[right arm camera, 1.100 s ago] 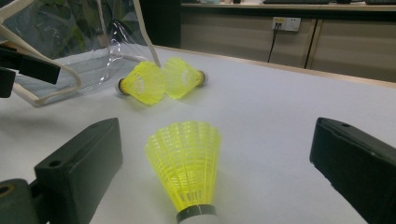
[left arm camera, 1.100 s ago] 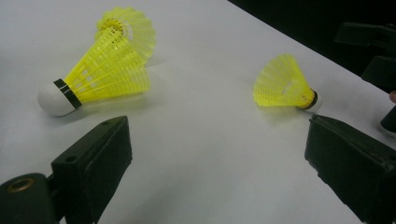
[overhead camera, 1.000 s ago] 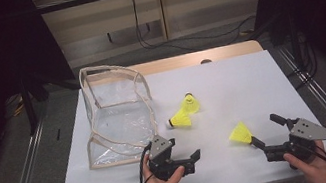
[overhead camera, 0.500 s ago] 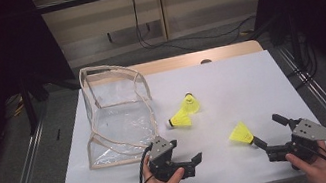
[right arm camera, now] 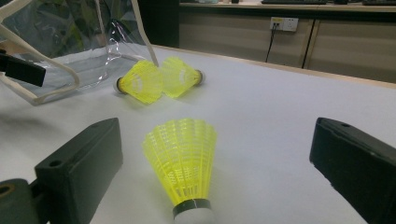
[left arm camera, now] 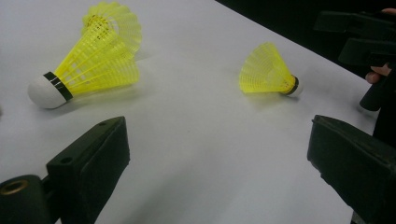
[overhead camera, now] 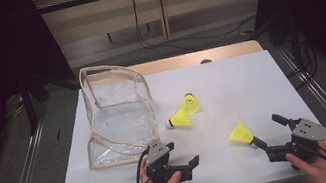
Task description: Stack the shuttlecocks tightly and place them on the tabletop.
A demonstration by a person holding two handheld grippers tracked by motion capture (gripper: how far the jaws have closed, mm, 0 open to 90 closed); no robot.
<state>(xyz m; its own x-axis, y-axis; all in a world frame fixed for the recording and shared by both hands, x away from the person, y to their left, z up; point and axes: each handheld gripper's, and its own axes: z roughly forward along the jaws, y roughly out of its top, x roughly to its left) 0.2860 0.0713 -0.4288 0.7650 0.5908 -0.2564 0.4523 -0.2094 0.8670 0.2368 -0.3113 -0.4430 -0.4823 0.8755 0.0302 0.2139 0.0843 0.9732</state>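
Shuttlecock, near-weightless with a crushable yellow skirt, lies well right of the clear bag between your right gripper's wide-open jaws: pinch its firm cork base gently.

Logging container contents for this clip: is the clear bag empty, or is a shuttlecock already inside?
Empty. The clear bag holds nothing yellow; all three shuttlecocks lie outside it on the white table.
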